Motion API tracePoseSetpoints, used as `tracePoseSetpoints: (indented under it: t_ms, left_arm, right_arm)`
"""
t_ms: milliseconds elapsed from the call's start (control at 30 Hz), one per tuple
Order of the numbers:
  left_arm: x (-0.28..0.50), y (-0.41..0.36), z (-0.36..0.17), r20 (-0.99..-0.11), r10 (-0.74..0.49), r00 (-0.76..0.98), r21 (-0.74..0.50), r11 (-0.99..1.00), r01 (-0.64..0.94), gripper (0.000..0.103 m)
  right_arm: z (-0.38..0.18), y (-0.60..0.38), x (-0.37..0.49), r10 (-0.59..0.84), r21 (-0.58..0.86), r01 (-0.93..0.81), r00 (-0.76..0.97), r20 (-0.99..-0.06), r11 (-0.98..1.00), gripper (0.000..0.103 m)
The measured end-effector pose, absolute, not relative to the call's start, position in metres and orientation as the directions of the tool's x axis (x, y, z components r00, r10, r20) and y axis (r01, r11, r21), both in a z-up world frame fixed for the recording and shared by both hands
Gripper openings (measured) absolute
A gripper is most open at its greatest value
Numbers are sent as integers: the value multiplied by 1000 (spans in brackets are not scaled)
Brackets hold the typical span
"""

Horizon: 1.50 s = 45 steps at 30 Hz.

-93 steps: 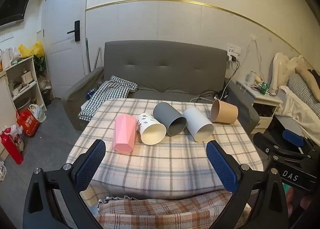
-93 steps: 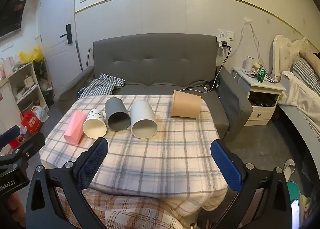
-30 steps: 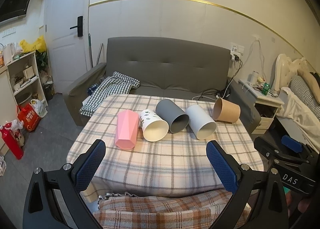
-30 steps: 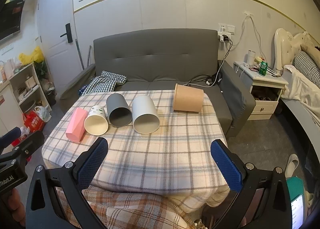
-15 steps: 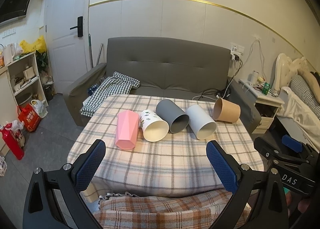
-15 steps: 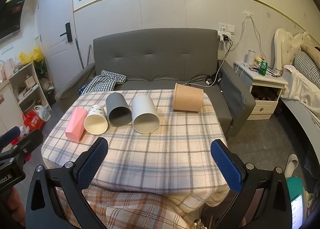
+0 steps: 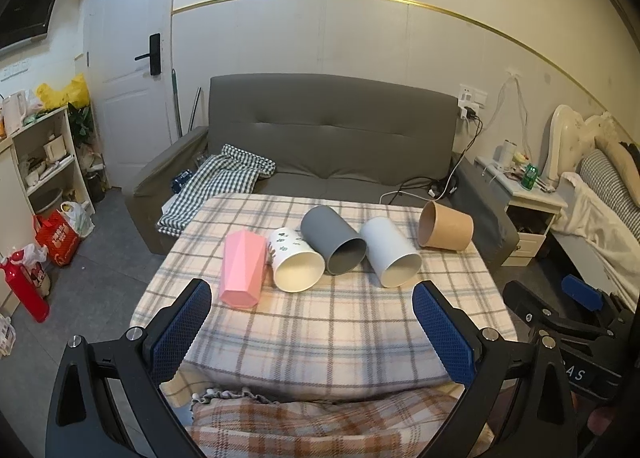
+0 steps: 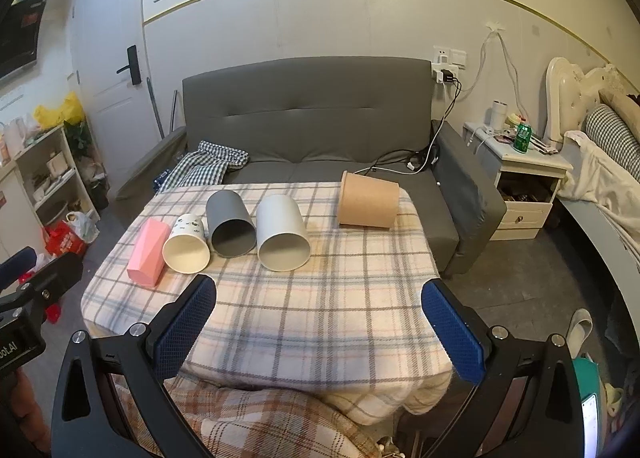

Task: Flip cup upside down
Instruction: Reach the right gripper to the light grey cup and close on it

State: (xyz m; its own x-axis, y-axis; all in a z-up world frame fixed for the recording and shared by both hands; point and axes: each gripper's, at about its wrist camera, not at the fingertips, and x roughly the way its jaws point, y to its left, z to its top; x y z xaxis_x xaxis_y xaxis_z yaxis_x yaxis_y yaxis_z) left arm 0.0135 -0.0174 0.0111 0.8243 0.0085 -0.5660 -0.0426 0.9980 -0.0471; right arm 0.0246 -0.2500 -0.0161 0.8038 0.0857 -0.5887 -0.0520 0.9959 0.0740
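Several cups lie on their sides on a plaid-covered table (image 7: 320,322): a pink faceted cup (image 7: 242,268), a white patterned cup (image 7: 294,260), a dark grey cup (image 7: 332,240), a light grey cup (image 7: 390,252) and a tan cup (image 7: 446,225). In the right wrist view they show as pink (image 8: 148,252), white (image 8: 186,244), dark grey (image 8: 230,223), light grey (image 8: 282,234) and tan (image 8: 368,199). My left gripper (image 7: 312,328) is open and empty, short of the cups. My right gripper (image 8: 320,324) is open and empty over the table's near half.
A grey sofa (image 7: 328,145) stands behind the table with a checked cloth (image 7: 216,181) on it. A bedside cabinet (image 8: 524,177) and a bed are at the right. Shelves (image 7: 40,161) and bags are at the left. A folded plaid blanket (image 7: 320,426) lies below the near table edge.
Both grippers have drifted slightly closer to the table over three seconds. The cups have not moved. Both jaws stay open.
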Motion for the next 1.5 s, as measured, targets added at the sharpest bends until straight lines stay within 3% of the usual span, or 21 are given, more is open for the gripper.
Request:
tracePoseSetpoints:
  t_ms: [433, 867, 1233, 1300, 1367, 1500]
  left_arm:
    - [69, -70, 4, -633, -22, 774, -47, 999, -9, 103]
    - [181, -118, -64, -729, -14, 685, -87, 994, -73, 102]
    - [216, -138, -118, -815, -5, 580, -51, 997, -63, 101]
    - [217, -140, -122, -820, -1, 573, -44, 997, -62, 95]
    - [219, -140, -127, -838, -8, 546, -44, 998, -52, 77]
    - [214, -136, -126, -836, -36, 547, -71, 997, -42, 77]
  right_arm:
    - [-26, -288, 65, 52, 75, -6, 776, -629, 997, 103]
    - [-83, -345, 130, -35, 51, 105, 684, -729, 993, 103]
    - [-127, -365, 158, -27, 64, 128, 605, -796, 990, 103]
    - [-131, -368, 161, -30, 62, 132, 600, -800, 989, 103]
    - [-134, -369, 162, -29, 66, 137, 595, -803, 988, 103]
    - [-135, -370, 160, -26, 69, 139, 588, -808, 988, 103]
